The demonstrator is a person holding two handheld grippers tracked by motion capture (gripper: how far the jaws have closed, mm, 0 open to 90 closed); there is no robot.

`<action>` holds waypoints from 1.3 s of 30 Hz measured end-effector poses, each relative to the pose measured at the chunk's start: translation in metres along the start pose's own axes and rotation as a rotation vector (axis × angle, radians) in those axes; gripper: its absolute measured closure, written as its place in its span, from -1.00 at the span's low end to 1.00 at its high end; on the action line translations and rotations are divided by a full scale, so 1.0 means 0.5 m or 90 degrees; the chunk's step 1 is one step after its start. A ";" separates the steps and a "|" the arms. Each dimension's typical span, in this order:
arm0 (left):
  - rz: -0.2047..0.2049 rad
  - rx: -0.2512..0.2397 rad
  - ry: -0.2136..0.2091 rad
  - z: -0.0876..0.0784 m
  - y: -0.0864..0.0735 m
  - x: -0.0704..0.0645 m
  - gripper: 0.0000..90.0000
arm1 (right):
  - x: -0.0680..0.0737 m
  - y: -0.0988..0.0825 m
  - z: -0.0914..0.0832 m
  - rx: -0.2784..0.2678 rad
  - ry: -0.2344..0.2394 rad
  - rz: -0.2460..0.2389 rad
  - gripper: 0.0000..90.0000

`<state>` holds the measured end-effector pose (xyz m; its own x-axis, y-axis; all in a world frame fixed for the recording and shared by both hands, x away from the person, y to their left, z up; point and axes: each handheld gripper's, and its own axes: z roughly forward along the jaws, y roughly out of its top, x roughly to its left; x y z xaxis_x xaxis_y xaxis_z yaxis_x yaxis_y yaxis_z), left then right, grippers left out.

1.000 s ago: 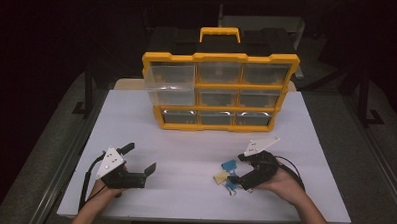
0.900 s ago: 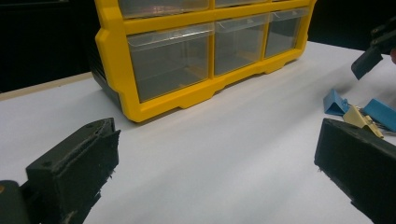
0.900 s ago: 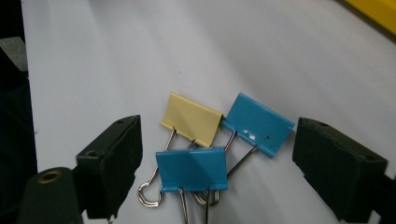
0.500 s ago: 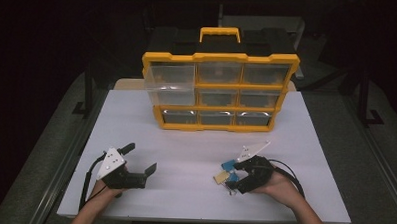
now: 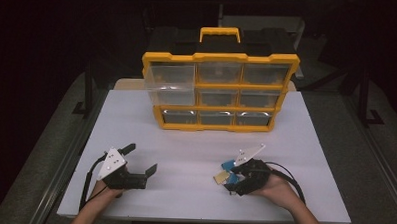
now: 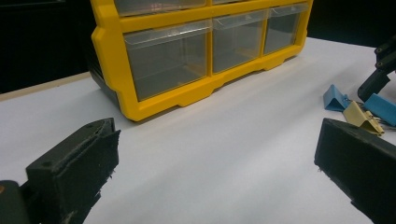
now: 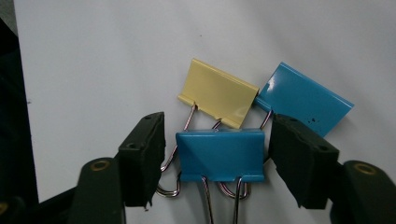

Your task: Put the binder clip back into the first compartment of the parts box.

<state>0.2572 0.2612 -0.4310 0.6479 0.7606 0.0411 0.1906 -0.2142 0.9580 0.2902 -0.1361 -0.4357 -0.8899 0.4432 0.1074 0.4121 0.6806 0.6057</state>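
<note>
In the lower right of the high view, the right gripper [image 5: 232, 179] now sits lower and closer to the bottom edge than a second ago, its grey plate tipped up toward the organizer. Its jaws have just been closing, and in the right gripper view they flank a blue binder clip [image 7: 220, 155] at lower centre, small gaps remaining on both sides.

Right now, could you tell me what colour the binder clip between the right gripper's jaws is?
Blue; the binder clip shows best in the right gripper view.
</note>
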 end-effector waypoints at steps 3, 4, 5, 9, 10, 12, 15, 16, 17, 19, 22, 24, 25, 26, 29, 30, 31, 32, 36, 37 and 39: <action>0.002 0.001 0.000 0.000 0.000 0.000 -1.00 | 0.002 0.000 0.001 0.002 -0.006 -0.004 -0.15; 0.002 0.001 0.001 0.000 0.000 0.000 -1.00 | 0.003 0.000 0.001 0.002 -0.008 -0.006 -0.14; 0.001 0.001 0.001 0.001 0.000 0.000 -1.00 | 0.004 0.000 0.001 0.002 -0.010 -0.008 -0.13; 0.005 0.003 0.001 0.000 0.000 0.001 -1.00 | 0.010 0.001 0.004 0.002 -0.016 -0.011 -0.10; 0.005 0.002 0.001 0.001 0.000 0.001 -1.00 | 0.013 0.002 0.004 0.002 -0.015 -0.010 -0.10; 0.005 0.003 0.000 0.001 0.000 0.000 -1.00 | 0.014 0.002 0.006 0.003 -0.018 -0.013 -0.08; 0.006 0.004 0.000 0.001 0.000 0.000 -1.00 | 0.015 0.002 0.006 0.004 -0.017 -0.013 -0.06; 0.006 0.004 0.000 0.001 0.000 0.000 -1.00 | 0.014 0.002 0.006 0.004 -0.016 -0.013 -0.04; 0.005 0.004 0.000 0.001 -0.001 0.000 -1.00 | 0.014 0.002 0.006 0.003 -0.016 -0.011 -0.02; 0.006 0.003 0.000 0.001 0.000 0.000 -1.00 | 0.012 0.001 0.005 0.008 -0.025 -0.017 0.04; 0.006 0.003 0.000 0.001 -0.001 -0.001 -1.00 | 0.009 0.001 0.005 0.010 -0.025 -0.024 0.05; 0.006 0.002 -0.001 0.001 -0.001 -0.001 -1.00 | 0.009 0.001 0.006 0.010 -0.021 -0.021 0.06; 0.007 0.002 -0.001 0.001 -0.001 -0.001 -1.00 | 0.009 0.001 0.005 0.009 -0.018 -0.018 0.07; 0.007 0.002 -0.001 0.001 -0.001 -0.001 -1.00 | 0.008 0.000 0.005 0.009 -0.016 -0.017 0.07; 0.007 0.003 -0.002 0.002 -0.001 -0.001 -1.00 | 0.007 0.001 0.002 0.007 -0.015 -0.015 0.09; 0.008 0.003 -0.002 0.002 -0.001 -0.001 -1.00 | 0.009 0.002 0.001 0.005 -0.014 -0.006 0.09; 0.007 0.002 -0.003 0.002 -0.001 -0.001 -1.00 | 0.006 0.002 0.000 0.008 -0.014 -0.009 0.09; 0.007 0.002 -0.003 0.002 -0.001 -0.001 -1.00 | 0.006 0.002 0.000 0.007 -0.011 -0.004 0.09; 0.009 0.002 -0.004 0.002 -0.002 -0.002 -1.00 | 0.003 0.002 -0.004 0.009 -0.006 0.004 0.09; 0.008 0.001 -0.004 0.002 -0.002 -0.002 -1.00 | 0.001 0.002 -0.004 0.006 -0.004 0.008 0.09; 0.009 0.001 -0.004 0.002 -0.002 -0.002 -1.00 | -0.001 0.003 -0.008 0.000 -0.003 0.014 0.09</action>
<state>0.2572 0.2600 -0.4322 0.6547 0.7540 0.0535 0.1826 -0.2265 0.9567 0.2906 -0.1377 -0.4317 -0.8796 0.4611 0.1174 0.4318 0.6700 0.6038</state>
